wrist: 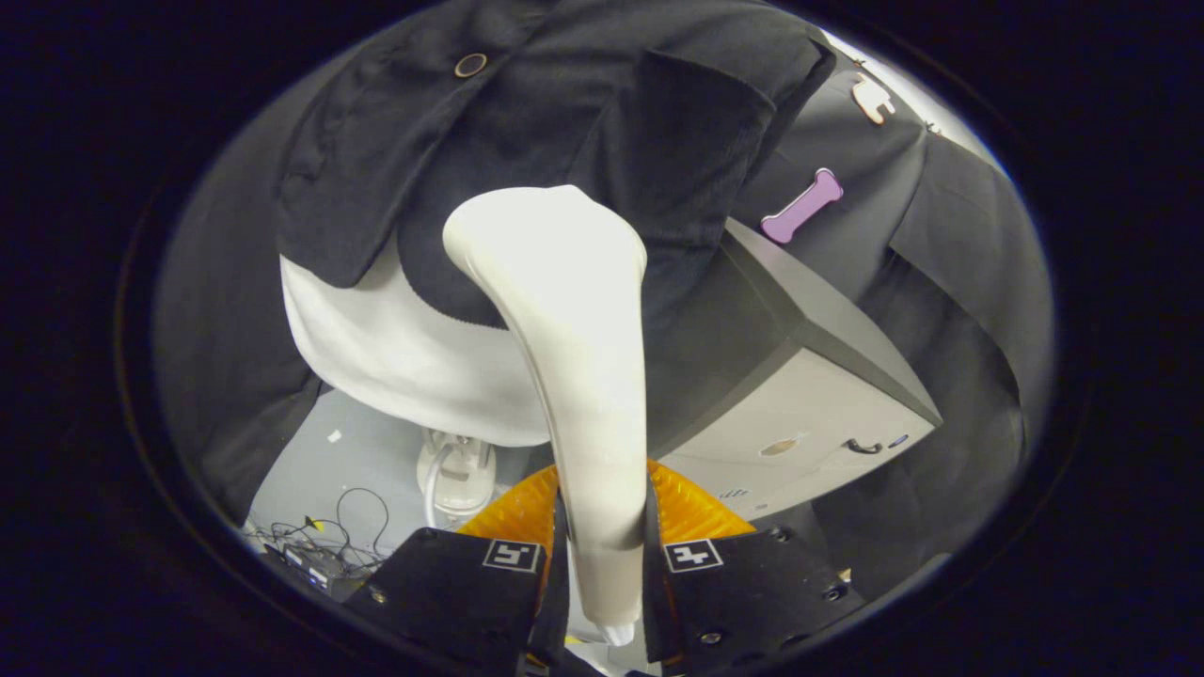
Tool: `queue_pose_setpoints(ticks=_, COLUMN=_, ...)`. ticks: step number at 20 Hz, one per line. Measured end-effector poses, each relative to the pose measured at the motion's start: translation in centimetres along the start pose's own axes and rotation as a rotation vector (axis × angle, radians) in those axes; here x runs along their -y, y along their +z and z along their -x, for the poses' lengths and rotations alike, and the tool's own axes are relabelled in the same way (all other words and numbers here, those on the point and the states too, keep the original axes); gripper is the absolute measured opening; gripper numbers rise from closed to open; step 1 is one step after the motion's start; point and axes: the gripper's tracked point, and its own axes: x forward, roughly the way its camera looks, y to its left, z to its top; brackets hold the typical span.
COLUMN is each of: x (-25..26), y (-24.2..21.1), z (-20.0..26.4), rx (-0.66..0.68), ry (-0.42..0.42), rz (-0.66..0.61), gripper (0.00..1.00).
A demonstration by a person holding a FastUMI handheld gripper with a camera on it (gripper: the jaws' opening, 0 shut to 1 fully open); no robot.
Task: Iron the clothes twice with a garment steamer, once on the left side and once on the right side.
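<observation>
gripper view: from the left, the dark garment (527, 103) hangs over a white form (395, 357); your gripper (602, 564) has its jaws clamped on the steamer (574, 357), head against the garment's middle. which passes are finished i cannot tell.

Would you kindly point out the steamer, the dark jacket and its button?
steamer (574, 310): gripper view, its neck, held between the fingers.
dark jacket (602, 113): gripper view, front panel beyond the steamer head.
button (470, 65): gripper view, its face.

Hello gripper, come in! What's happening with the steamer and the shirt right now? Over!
Gripper shut on steamer handle. Steamer head up against dark jacket. Grey box close beside, not blocking.
</observation>
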Motion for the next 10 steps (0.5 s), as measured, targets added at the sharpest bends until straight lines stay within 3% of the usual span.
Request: queue_pose_setpoints(ticks=10, x=-1.1, y=-2.4, z=-1.1, rx=-0.042, ry=0.044, rz=0.011, gripper=0.34)
